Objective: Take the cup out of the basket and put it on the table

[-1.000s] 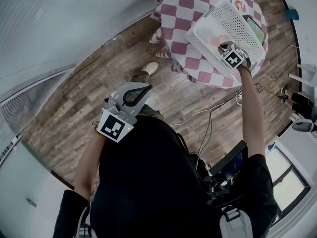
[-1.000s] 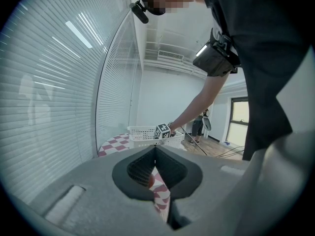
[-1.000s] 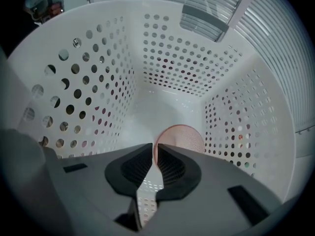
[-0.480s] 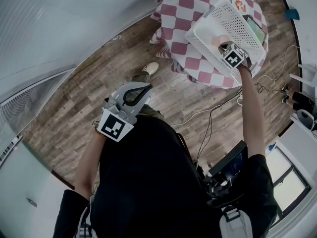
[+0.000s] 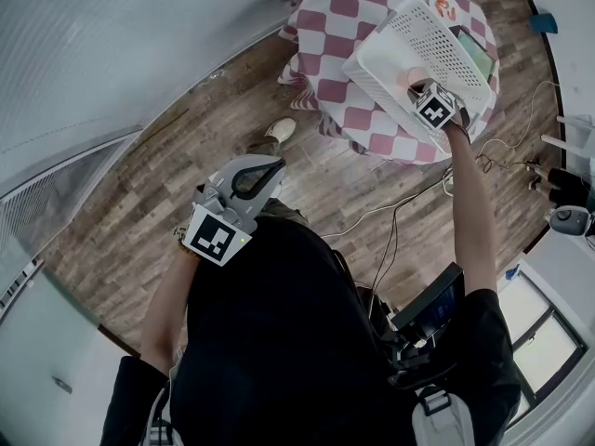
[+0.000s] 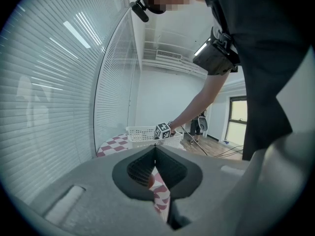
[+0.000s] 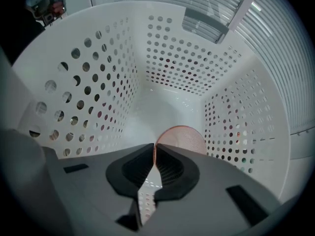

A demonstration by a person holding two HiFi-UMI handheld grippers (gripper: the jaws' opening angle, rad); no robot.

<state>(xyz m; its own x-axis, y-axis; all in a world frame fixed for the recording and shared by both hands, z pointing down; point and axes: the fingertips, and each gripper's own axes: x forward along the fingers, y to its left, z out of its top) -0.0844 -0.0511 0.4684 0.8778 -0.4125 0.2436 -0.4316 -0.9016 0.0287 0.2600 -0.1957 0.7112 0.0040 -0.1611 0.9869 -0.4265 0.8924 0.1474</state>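
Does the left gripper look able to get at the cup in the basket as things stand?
Probably not. The left gripper is shut and held by the person's body, well off the table, while the right gripper is inside the basket, closed on the cup at its rim.

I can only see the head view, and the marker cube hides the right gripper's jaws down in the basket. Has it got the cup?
Observer: Yes. In the right gripper view, the right gripper has its jaws shut on the rim of the pink cup.
Operator: Where in the basket is the cup?
Observer: It is low down, close to a corner of the basket, next to the perforated white wall on that view's right.
Operator: Is the left gripper holding anything?
Observer: No. The left gripper view shows the left gripper with its jaws together and nothing between them. It points toward the checked table.
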